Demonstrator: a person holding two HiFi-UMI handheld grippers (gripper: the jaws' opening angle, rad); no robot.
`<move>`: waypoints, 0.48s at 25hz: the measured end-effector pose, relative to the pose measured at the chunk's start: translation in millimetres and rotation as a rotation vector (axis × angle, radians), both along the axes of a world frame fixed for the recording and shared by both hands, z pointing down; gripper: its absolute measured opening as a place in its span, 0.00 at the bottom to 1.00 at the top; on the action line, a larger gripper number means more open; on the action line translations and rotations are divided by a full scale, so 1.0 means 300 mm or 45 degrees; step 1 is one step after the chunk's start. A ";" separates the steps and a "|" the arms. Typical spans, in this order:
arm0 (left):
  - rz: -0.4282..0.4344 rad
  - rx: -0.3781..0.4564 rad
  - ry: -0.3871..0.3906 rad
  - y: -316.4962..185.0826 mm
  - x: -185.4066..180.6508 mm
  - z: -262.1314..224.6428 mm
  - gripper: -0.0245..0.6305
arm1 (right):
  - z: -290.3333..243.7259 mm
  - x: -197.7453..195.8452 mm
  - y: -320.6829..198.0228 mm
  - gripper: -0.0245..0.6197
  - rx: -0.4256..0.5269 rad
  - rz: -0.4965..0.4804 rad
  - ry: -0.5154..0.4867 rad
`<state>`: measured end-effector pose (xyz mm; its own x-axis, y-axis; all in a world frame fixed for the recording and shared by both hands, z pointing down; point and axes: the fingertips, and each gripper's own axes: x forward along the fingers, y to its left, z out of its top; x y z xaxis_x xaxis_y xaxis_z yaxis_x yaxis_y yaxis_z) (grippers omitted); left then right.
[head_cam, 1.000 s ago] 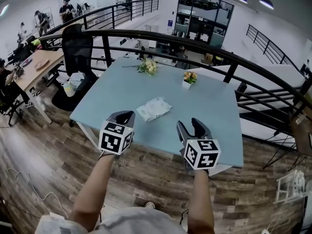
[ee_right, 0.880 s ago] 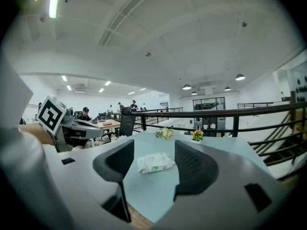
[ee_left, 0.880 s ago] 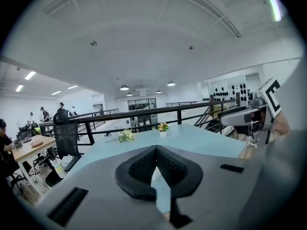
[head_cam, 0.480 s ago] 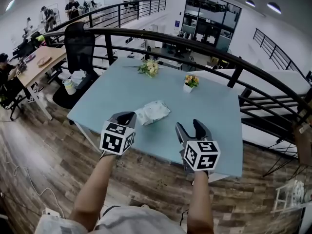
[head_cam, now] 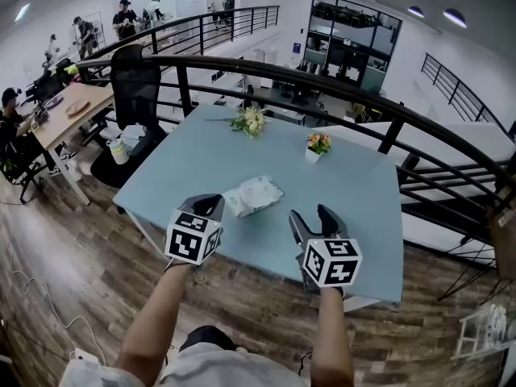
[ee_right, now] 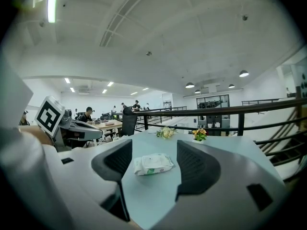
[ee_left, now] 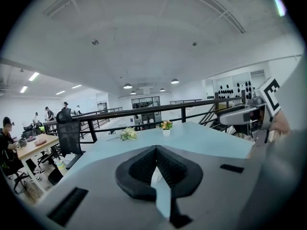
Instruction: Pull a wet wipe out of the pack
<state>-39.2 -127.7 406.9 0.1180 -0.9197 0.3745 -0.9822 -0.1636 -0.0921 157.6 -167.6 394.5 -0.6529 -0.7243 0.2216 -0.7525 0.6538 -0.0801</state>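
Note:
A white wet wipe pack (head_cam: 252, 195) with a green-printed label lies flat on the light blue table (head_cam: 355, 192), near its front edge. My left gripper (head_cam: 211, 205) hovers just left of the pack and short of it, its jaws shut with nothing in them; in the left gripper view (ee_left: 154, 163) the pads meet and only a sliver of the pack shows behind them. My right gripper (head_cam: 314, 218) is to the pack's right, a little nearer me. Its jaws have just been opening and stand wide with nothing between them. The right gripper view frames the pack (ee_right: 153, 164) between them, farther out on the table.
A loose flower bunch (head_cam: 250, 121) and a small potted flower (head_cam: 318, 145) stand at the table's far side. A black railing (head_cam: 322, 79) curves behind the table. An office chair (head_cam: 133, 87) and desks with people are at the left.
Both grippers have edged forward over the table's near edge toward the pack. The right jaws have spread a little wider. The pack has not moved.

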 end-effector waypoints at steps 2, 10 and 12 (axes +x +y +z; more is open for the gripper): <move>-0.008 -0.001 0.003 -0.001 -0.010 0.002 0.03 | 0.000 -0.007 -0.004 0.46 0.001 -0.006 -0.003; 0.006 0.001 0.002 -0.066 -0.031 0.011 0.03 | 0.022 -0.039 -0.054 0.46 -0.005 -0.009 0.012; 0.019 -0.002 0.003 -0.101 -0.038 0.018 0.03 | 0.025 -0.046 -0.084 0.46 -0.008 0.003 0.006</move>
